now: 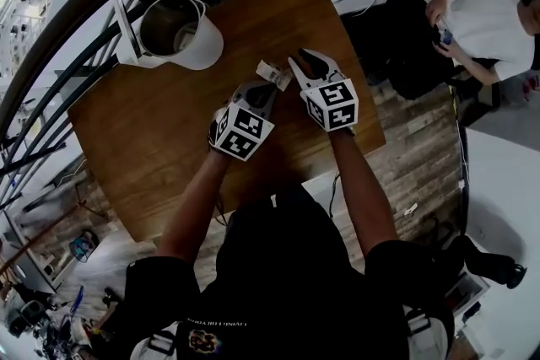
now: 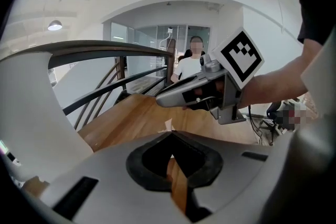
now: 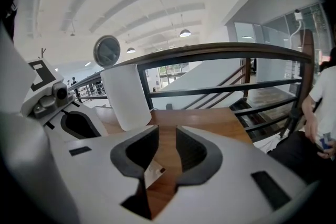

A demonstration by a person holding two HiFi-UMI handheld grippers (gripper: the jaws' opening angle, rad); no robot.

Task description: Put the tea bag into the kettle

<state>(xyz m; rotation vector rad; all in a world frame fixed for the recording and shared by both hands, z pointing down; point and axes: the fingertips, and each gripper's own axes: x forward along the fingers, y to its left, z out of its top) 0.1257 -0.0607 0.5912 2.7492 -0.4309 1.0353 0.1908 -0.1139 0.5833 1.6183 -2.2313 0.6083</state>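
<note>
A white kettle [image 1: 173, 34] stands with its lid up at the far left corner of the wooden table [image 1: 152, 147]; the right gripper view shows the kettle [image 3: 128, 97] ahead and to the left. My left gripper [image 1: 272, 87] is shut, and a small paper tea bag [image 1: 272, 72] sticks out at its tips. In the left gripper view a corner of the tea bag [image 2: 167, 124] pokes above the closed jaws of the left gripper [image 2: 170, 134]. My right gripper [image 1: 308, 61] hovers just right of it, jaws apart. Low between its fingers the tea bag [image 3: 152, 173] shows, with the pads not pressing on it.
A dark railing [image 1: 51, 80] curves behind the table's far and left edges. A seated person in a white shirt [image 1: 489, 13] is at the far right, beyond the table. Bare wood lies between the grippers and the kettle.
</note>
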